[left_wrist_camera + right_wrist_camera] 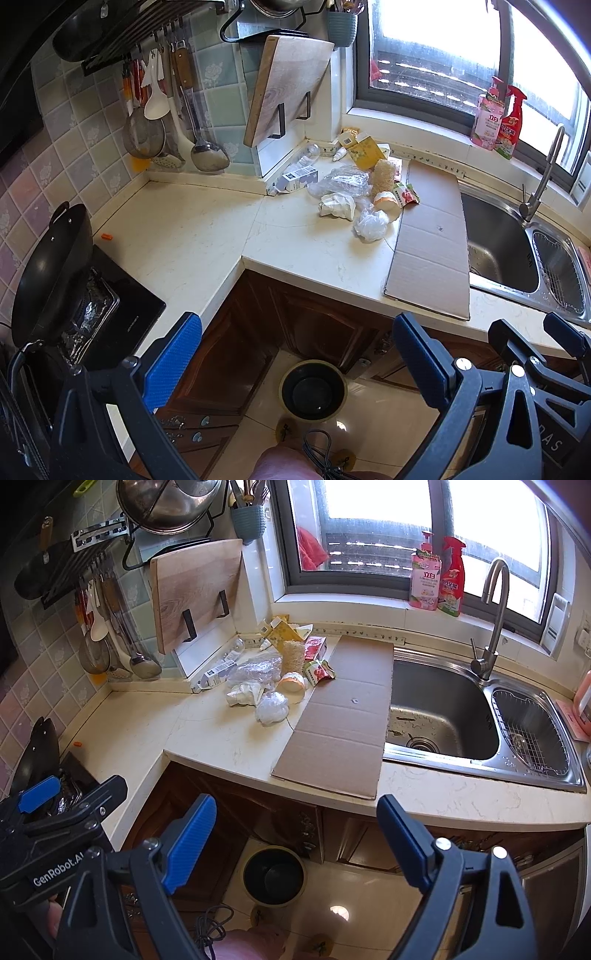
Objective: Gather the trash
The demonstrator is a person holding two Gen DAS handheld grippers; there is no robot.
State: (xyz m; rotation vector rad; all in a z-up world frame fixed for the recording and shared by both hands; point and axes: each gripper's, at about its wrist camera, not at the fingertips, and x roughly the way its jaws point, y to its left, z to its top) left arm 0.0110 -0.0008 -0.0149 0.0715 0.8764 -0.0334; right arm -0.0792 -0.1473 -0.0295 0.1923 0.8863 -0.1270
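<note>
At bench corner, 12 o'clock: trash pile (354,192), wrappers, bags, cartons, touching cardboard sheet (430,236)
Floor, 6 o'clock: black bin (313,390), under bench (192,236) edge
Left gripper (295,369): jaws apart, empty, above bin
Right gripper (295,845): jaws apart, empty
Sink (443,709): 3 o'clock of cardboard sheet

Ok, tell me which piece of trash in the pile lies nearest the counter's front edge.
The crumpled clear plastic bag, beside the cardboard sheet; everything else lies farther back.
</note>
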